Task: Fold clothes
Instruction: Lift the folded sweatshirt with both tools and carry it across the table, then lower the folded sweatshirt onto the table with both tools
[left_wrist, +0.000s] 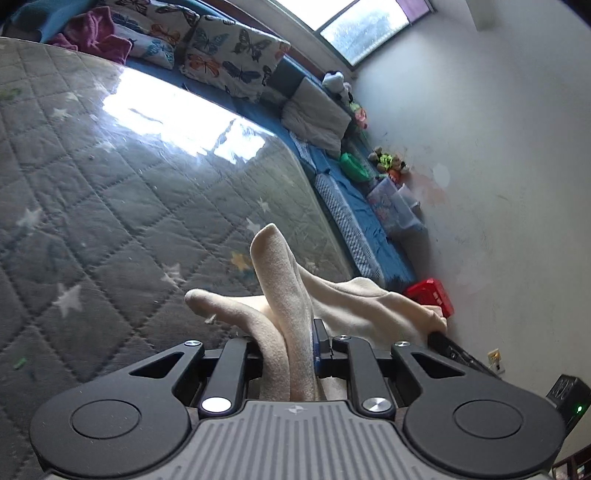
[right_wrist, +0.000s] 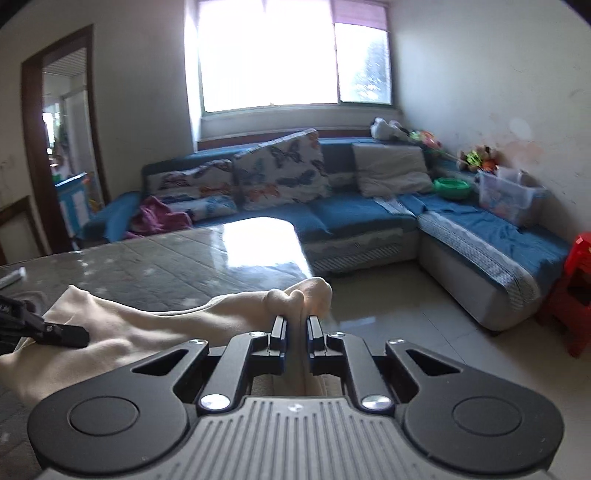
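Cloth (left_wrist: 291, 317) pinched by both grippers above desk (left_wrist: 110, 192).
Left gripper (left_wrist: 291, 343) jaws clamp one bunched edge, right gripper (right_wrist: 297, 332) jaws clamp another; cloth stretches between them.

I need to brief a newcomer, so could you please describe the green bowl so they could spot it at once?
Start at the blue corner sofa under the window. Follow its seat towards the corner, past the plain grey cushion. The green bowl sits on the seat between that cushion and a clear plastic box; it is the only round, bright green thing there.
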